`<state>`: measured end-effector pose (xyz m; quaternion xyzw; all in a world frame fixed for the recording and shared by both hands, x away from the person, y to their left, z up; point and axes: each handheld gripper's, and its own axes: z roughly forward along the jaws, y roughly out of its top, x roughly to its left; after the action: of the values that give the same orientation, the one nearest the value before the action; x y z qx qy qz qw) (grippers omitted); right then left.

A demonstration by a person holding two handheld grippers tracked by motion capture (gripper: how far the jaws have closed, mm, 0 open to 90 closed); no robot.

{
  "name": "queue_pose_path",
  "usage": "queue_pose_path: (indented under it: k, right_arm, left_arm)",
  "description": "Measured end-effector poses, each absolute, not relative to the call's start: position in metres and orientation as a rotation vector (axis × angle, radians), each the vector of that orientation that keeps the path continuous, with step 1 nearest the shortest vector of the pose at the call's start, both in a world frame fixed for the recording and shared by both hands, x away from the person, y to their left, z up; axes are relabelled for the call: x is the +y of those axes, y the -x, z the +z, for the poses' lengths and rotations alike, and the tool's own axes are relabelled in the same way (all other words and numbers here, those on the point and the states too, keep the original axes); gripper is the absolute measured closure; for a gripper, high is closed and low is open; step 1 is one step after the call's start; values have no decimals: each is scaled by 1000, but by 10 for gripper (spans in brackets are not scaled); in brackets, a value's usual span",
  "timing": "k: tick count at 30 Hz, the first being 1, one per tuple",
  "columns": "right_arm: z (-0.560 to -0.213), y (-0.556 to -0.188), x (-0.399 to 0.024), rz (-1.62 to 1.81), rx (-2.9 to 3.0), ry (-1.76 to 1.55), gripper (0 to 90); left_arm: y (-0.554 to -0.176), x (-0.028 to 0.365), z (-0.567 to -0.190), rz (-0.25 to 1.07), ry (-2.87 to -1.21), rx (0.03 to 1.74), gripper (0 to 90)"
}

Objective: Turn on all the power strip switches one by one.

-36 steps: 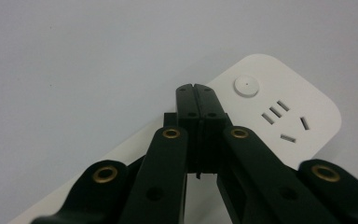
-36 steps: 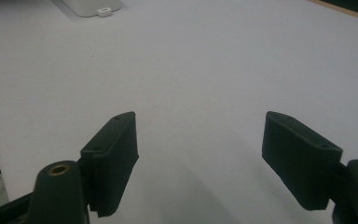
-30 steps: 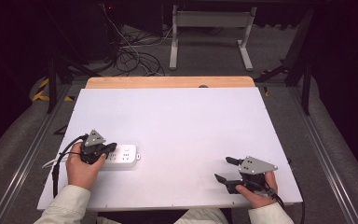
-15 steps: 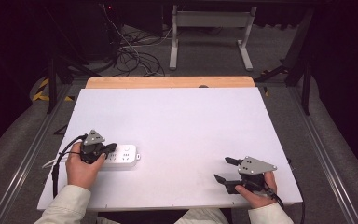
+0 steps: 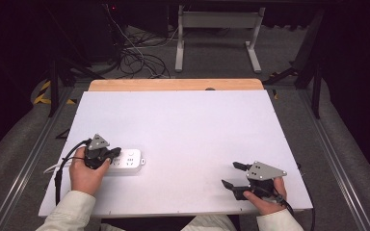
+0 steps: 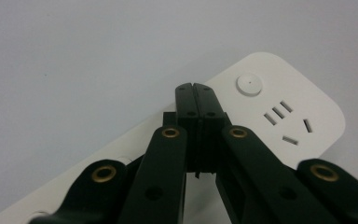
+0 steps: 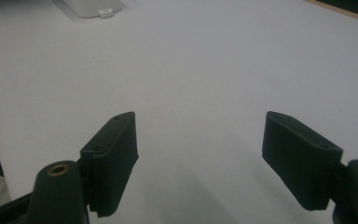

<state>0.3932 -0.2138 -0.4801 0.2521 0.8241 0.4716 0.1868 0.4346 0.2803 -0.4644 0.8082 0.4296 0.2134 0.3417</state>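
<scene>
My left gripper point(image 5: 107, 155) is pressed together on nothing, tips over the one white power strip point(image 5: 127, 160) at eight o'clock on the table point(image 5: 183, 125). My right gripper point(image 5: 230, 174), at four o'clock, gapes empty.

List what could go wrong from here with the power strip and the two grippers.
1. The left gripper is shut, its tips over the white power strip beside the round button; a downward push might miss the button, or slide the strip.
2. The strip lies loose on the white table. The right gripper, open and well apart near the front edge, isn't bracing it, so it may shift or pivot.
</scene>
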Motion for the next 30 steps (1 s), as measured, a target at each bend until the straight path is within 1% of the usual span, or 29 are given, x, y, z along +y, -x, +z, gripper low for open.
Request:
queue_pose_path:
  k: [1,2,3,7,11,14,20,22,24,25,30]
  right_arm:
    - [-480,-394,-214,1329,2319,-711,269]
    - [-480,-394,-215,1329,2319,-713,269]
    - [-480,-395,-215,1327,2319,-716,269]
    - [-481,-396,-215,1326,2321,-721,269]
    - [-481,-396,-215,1324,2322,-716,269]
    - [-481,-395,-215,1328,2317,-717,269]
    - [-481,-395,-215,1326,2321,-714,269]
    - [-481,-395,-215,1328,2320,-716,269]
    - [-481,-395,-215,1326,2322,-716,269]
    - [-481,-395,-214,1322,2323,-715,269]
    - [-481,-395,-214,1324,2324,-713,269]
  left_arm:
    - [-433,281,-462,580,-2081,1105,900]
    - [-430,282,-448,605,-2008,1072,900]
    - [-428,282,-440,604,-1984,1053,900]
    - [-424,278,-430,575,-1984,1007,900]
    - [-423,271,-433,549,-2007,1002,900]
    - [-423,271,-431,564,-2019,989,900]
    - [-426,269,-433,543,-2028,988,900]
    - [-427,265,-436,530,-2032,984,900]
    - [-428,259,-438,532,-2056,969,900]
    - [-429,256,-440,553,-2074,963,900]
    - [-435,246,-447,547,-2106,966,900]
